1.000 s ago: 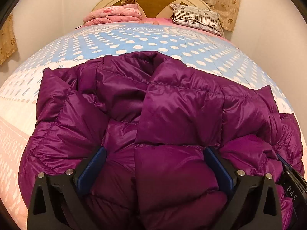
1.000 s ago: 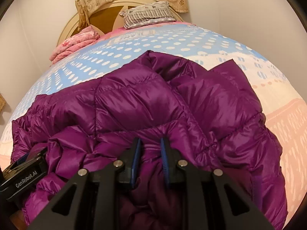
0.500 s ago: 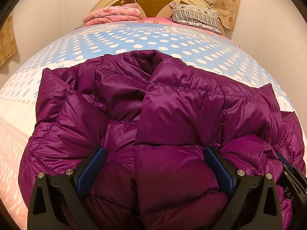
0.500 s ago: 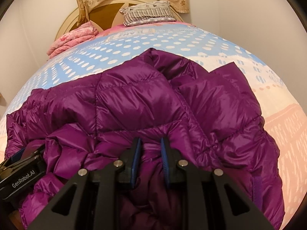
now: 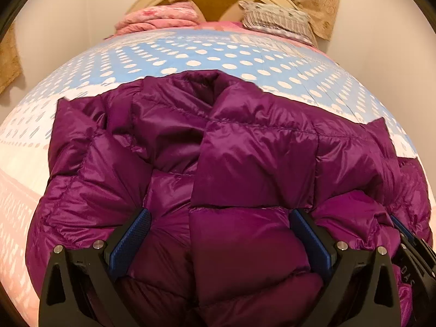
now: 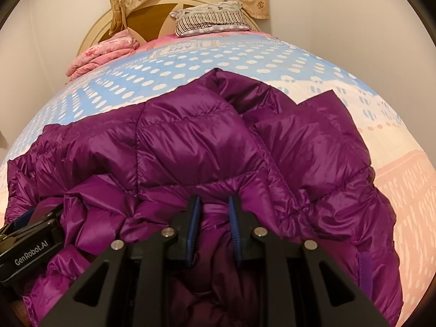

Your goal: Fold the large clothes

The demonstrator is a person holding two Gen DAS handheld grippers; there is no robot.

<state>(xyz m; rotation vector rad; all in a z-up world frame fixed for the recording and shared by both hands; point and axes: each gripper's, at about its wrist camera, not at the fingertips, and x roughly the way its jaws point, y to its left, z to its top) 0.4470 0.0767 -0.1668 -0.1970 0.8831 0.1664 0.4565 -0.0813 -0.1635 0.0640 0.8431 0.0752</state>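
Note:
A shiny purple puffer jacket [image 5: 245,150] lies bunched on the bed, collar toward the headboard. My left gripper [image 5: 220,218] stands at its near edge with the jaws wide apart. A thick padded section fills the gap and creases gather at both blue pads [image 5: 130,237], so it is shut on that wad. My right gripper [image 6: 214,204] is shut on a narrow pinched fold of the same jacket [image 6: 196,141] at its near edge. The left gripper's black body [image 6: 27,245] shows at the lower left of the right wrist view, half buried in fabric.
The bed sheet [image 5: 190,54] is blue with white dots, and pink toward the sides. At the headboard [image 6: 152,16] lie a folded pink quilt [image 5: 158,21] and a striped pillow [image 6: 209,17]. Walls close in on both sides of the bed.

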